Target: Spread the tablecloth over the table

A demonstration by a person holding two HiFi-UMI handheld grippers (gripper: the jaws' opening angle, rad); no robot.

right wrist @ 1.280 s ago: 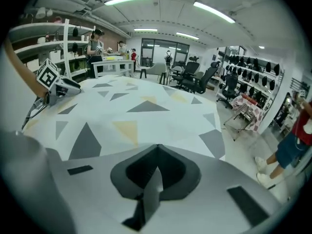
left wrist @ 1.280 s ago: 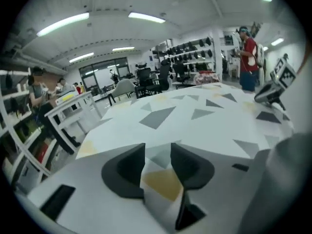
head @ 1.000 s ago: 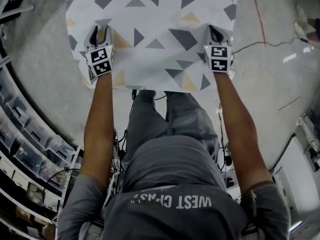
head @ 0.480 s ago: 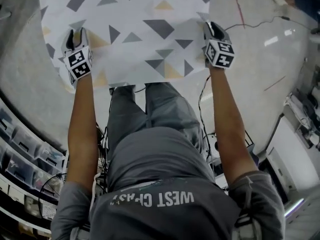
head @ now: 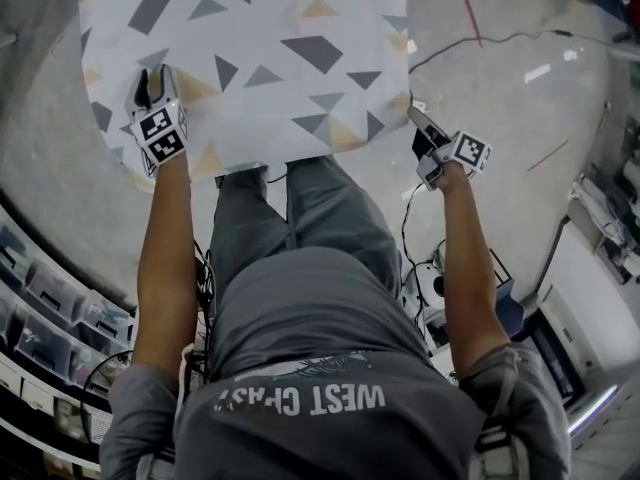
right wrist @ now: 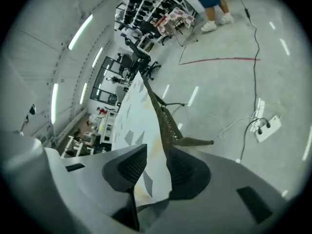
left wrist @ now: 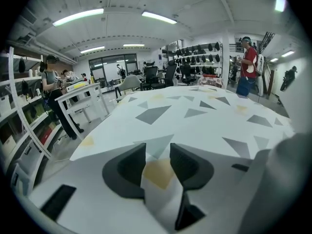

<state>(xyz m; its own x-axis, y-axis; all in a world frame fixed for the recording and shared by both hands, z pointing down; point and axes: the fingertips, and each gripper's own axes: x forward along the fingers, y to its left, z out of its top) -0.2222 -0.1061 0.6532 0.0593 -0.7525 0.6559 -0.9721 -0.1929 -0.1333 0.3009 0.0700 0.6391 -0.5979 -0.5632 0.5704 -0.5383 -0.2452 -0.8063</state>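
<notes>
Already the tablecloth (head: 260, 58) is spread across the table (right wrist: 165, 121). Its near edge is pinched by the left gripper (head: 152, 80), the right gripper (head: 415, 118) is opening around its corner, and only releasing seems left.

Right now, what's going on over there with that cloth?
A person is spreading a triangle-patterned tablecloth, with a tool in each hand at its near edge. The left tool is clamped on the near-left part of the edge. The right tool is tilted on its side at the near-right corner; its jaws are opening, with the corner of the cloth hanging loosely between them. The cloth lies mostly flat.
</notes>
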